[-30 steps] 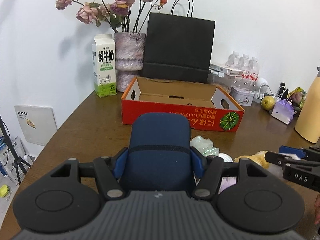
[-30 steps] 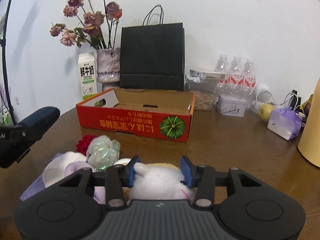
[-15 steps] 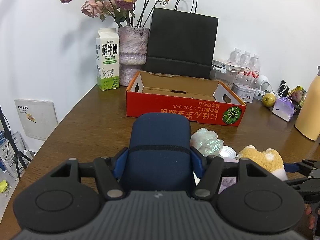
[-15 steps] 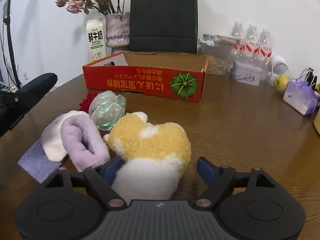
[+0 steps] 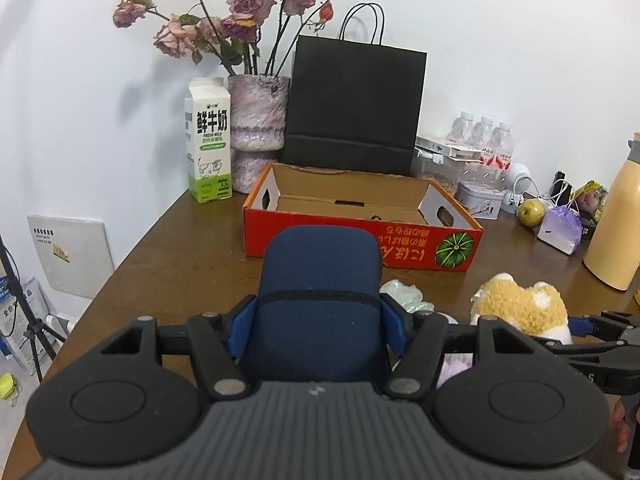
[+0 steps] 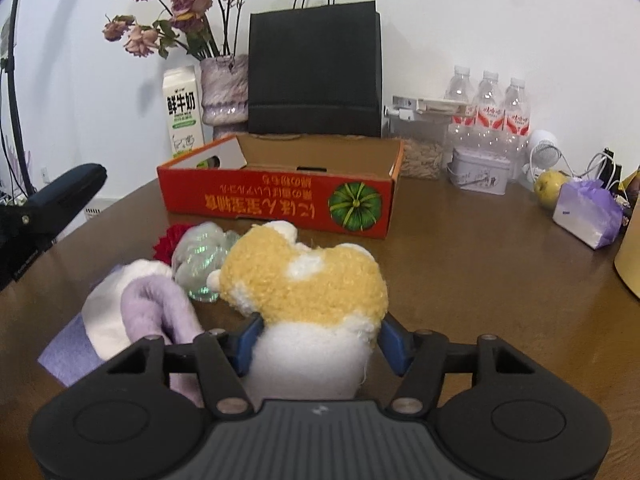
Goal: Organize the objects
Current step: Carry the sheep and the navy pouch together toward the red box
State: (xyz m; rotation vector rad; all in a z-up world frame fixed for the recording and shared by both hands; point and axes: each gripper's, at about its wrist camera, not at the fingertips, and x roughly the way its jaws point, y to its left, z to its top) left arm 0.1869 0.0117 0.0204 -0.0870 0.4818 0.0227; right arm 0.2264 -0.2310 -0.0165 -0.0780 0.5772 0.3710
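A red cardboard box [image 6: 280, 200] sits open on the brown surface [image 6: 460, 280] ahead of both tools, its visible floor bare. The left hand-held gripper [image 5: 318, 320] pinches a navy case [image 5: 318, 280]. The right hand-held gripper [image 6: 316, 338], its jaws just closing, clasps a yellow-and-white plush toy [image 6: 308, 280]. Behind the box, a vase [image 6: 222, 88] holds dried roses [image 6: 176, 12], beside a milk carton [image 6: 182, 112].

left gripper [image 5: 318, 322] clamps a navy case [image 5: 318, 296] (red box [image 5: 360, 236] beyond).
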